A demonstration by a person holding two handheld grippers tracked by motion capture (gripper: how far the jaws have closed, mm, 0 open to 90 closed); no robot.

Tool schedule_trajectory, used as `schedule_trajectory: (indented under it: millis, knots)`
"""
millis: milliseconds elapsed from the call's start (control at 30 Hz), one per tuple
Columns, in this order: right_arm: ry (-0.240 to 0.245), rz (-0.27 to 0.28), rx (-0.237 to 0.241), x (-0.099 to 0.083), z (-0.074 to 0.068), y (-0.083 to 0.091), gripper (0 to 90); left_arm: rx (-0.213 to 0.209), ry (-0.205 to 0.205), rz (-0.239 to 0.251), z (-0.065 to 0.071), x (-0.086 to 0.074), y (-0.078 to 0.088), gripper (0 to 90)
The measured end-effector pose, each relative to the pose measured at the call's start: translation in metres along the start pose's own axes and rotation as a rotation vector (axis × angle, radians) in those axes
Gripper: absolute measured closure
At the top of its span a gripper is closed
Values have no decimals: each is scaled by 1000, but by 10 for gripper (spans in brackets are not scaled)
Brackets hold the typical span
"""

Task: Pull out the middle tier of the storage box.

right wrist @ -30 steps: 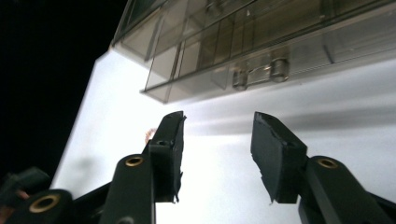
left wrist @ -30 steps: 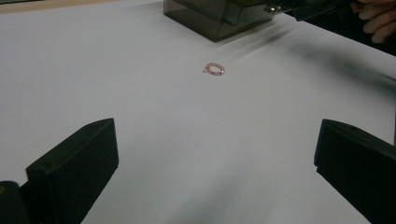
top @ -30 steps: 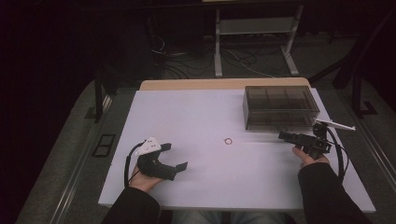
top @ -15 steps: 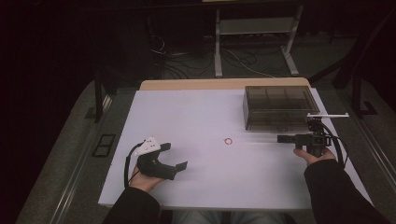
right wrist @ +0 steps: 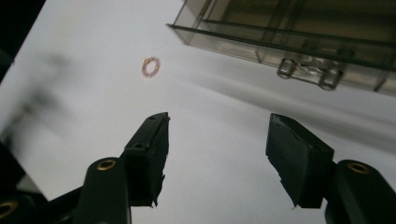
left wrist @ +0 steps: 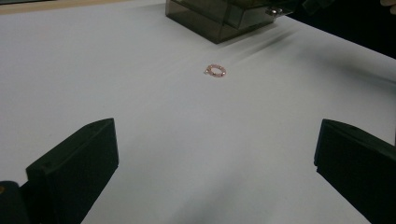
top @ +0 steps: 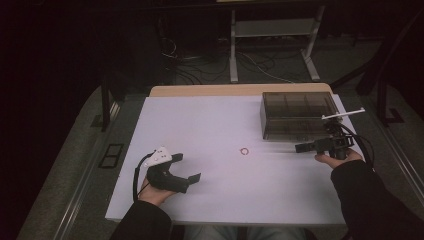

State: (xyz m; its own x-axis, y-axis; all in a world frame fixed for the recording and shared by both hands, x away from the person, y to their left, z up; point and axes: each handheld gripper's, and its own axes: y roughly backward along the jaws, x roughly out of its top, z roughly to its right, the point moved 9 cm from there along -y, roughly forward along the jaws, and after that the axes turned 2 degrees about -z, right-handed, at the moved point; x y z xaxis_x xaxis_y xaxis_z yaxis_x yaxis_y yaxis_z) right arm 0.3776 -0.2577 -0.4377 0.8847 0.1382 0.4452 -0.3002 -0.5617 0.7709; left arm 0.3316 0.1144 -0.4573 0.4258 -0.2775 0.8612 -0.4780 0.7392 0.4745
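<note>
A small pink ring (top: 244, 151) lies at the middle of the white desk (top: 210, 125). The left gripper (top: 186, 167) (lower left) and right gripper (top: 300, 147), below the smoky box (top: 295, 115), both have jaws apart, empty.

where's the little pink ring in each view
High view: ring mid-table, left of the box.
Left gripper view: ring upper centre, below the box.
Right gripper view: ring upper left, left of the box.
Shared landmark: smoky box.
</note>
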Motion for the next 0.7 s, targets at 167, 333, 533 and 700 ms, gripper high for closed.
schedule_trajectory:
  millis: [167,333,533,700]
  knots:
    - [68,-34,33,8,-4,6,372,1,1,0,0,0,0,0]
    - [111,-61,33,14,-2,11,360,-1,2,0,0,0,-1,0]
    - [149,-88,43,19,2,14,360,-3,0,0,1,0,-1,0]
    - [199,-64,64,26,5,16,359,-5,0,-1,1,0,-1,0]
